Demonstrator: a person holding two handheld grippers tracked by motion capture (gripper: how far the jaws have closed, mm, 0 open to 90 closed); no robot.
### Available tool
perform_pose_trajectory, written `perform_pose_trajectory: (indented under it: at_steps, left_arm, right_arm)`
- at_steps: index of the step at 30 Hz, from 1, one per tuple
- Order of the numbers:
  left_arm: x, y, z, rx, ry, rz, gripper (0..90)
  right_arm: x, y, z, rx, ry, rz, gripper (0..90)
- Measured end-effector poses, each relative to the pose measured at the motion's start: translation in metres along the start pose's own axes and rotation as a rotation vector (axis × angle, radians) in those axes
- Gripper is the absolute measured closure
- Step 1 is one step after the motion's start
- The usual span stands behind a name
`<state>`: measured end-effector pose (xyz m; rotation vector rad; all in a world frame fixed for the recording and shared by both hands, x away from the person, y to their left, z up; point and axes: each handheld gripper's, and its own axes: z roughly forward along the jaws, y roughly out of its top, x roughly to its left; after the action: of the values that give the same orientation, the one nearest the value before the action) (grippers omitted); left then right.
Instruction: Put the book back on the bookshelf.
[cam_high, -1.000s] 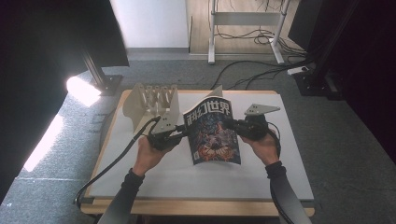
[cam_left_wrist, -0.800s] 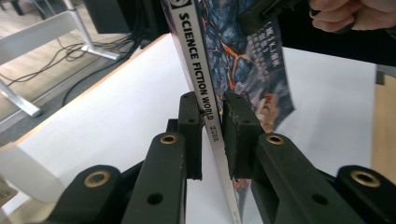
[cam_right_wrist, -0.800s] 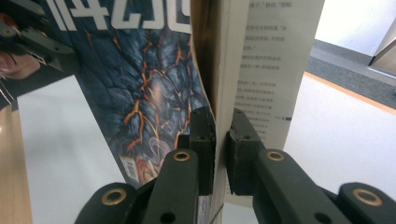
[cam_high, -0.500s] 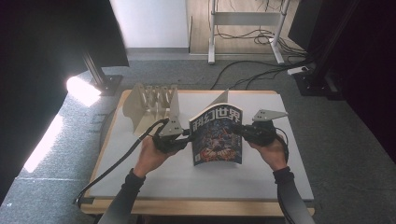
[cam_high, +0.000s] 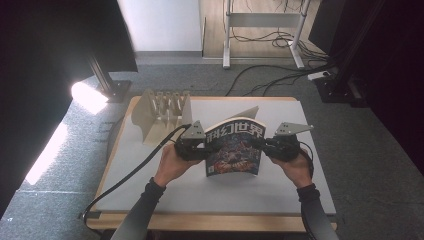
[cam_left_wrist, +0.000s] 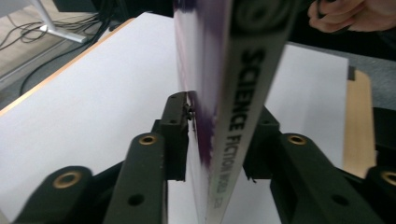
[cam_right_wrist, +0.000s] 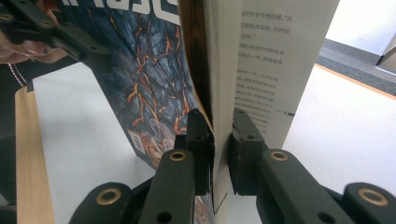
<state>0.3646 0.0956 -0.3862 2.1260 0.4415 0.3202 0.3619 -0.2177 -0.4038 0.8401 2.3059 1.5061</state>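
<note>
Magazine: I see a thick paperback science-fiction magazine (cam_high: 234, 147) with a dark, fiery cover illustration and white Chinese title letters, held upright above the middle of the counter, its cover facing me and bowed slightly.
Spine: in the left gripper view the white spine (cam_left_wrist: 238, 121) runs up between my jaws, with black lettering along it.
Pages: in the right gripper view the page block (cam_right_wrist: 219, 93) sits between the jaws, and a loose printed page stands off to its right.
Left tongs: my left tongs (cam_high: 200, 146) sit at the magazine's spine edge; the jaws have just been opening a little, one pad (cam_left_wrist: 176, 135) sits against the cover, the other I cannot tell.
Right tongs: my right tongs (cam_high: 262, 145) pinch the magazine's open edge, both pads (cam_right_wrist: 201, 140) pressed on the pages.
Counter: a white-topped counter (cam_high: 280, 195) with a pale wooden rim carries the scene.
Rack: a pale wooden slotted rack (cam_high: 162, 112) stands at the counter's far left corner, well apart from the magazine.
Floor: grey carpet (cam_high: 380, 165) surrounds the counter, with black cables (cam_high: 265, 75) beyond.
</note>
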Motion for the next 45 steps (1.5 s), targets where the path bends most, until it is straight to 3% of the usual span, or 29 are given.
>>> perform_pose_trajectory:
  at_steps: [2, 8, 15, 23, 28, 37, 45]
  left_arm:
    - [0.001, 0.000, 0.000, -0.002, 0.003, -0.003, 77.5]
    - [0.005, 0.000, -0.002, 0.001, -0.016, -0.003, 81.9]
    - [0.006, 0.000, -0.003, 0.005, -0.028, 0.003, 82.5]
    - [0.011, -0.002, -0.010, 0.004, -0.015, -0.010, 82.8]
    - [0.017, -0.004, -0.019, 0.000, -0.005, -0.033, 82.9]
    - [0.024, -0.007, -0.037, -0.003, 0.019, -0.058, 83.0]
    - [0.029, -0.011, -0.056, -0.008, 0.052, -0.086, 83.0]
  right_arm:
    - [0.000, -0.001, 0.000, 0.001, 0.000, 0.001, 77.5]
    - [-0.001, -0.001, 0.000, 0.004, -0.010, 0.005, 73.6]
    - [-0.004, -0.006, -0.002, 0.017, -0.089, -0.002, 61.3]
    - [-0.017, -0.027, -0.004, 0.037, -0.148, 0.033, 44.6]
    - [-0.022, -0.043, 0.003, 0.080, -0.188, 0.049, 32.9]
    - [-0.023, -0.066, 0.021, 0.151, -0.213, 0.072, 17.6]
    - [-0.020, -0.081, 0.033, 0.195, -0.220, 0.086, 12.6]
